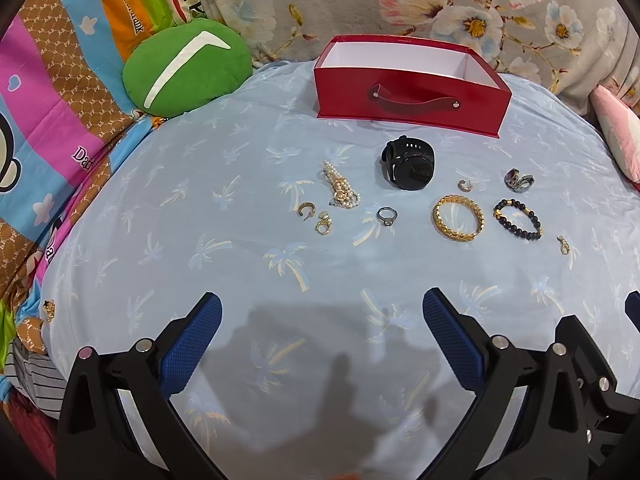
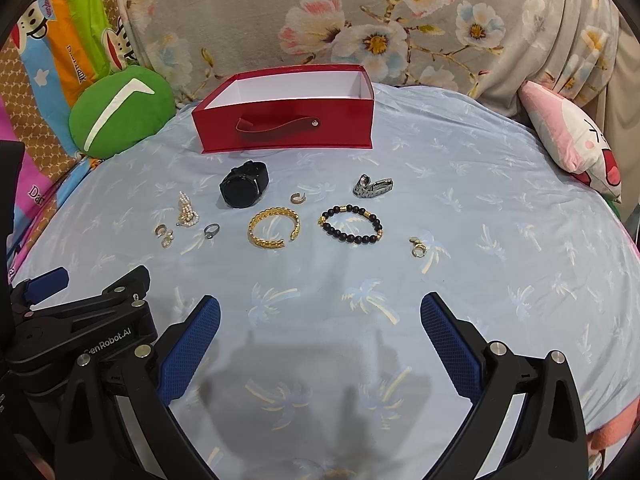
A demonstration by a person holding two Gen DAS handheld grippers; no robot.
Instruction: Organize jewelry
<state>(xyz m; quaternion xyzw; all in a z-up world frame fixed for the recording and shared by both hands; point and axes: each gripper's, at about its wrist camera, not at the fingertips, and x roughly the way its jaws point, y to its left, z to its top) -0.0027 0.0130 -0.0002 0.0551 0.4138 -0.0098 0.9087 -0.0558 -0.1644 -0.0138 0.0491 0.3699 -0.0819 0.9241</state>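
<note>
In the left wrist view, the left claw (image 1: 322,312) is held spread apart and empty above the blue bed sheet (image 1: 160,216). The red box (image 1: 408,100) is seen at 12 o'clock, long axis left to right, handle facing the camera. Jewelry is scattered before it: black watch (image 1: 408,168), gold bangle (image 1: 458,216).

In the right wrist view, the right claw (image 2: 320,312) is likewise spread, empty. "GenRobot.AI" is read at 8 o'clock. The beaded bracelet (image 2: 351,224) is laid at centre.
</note>
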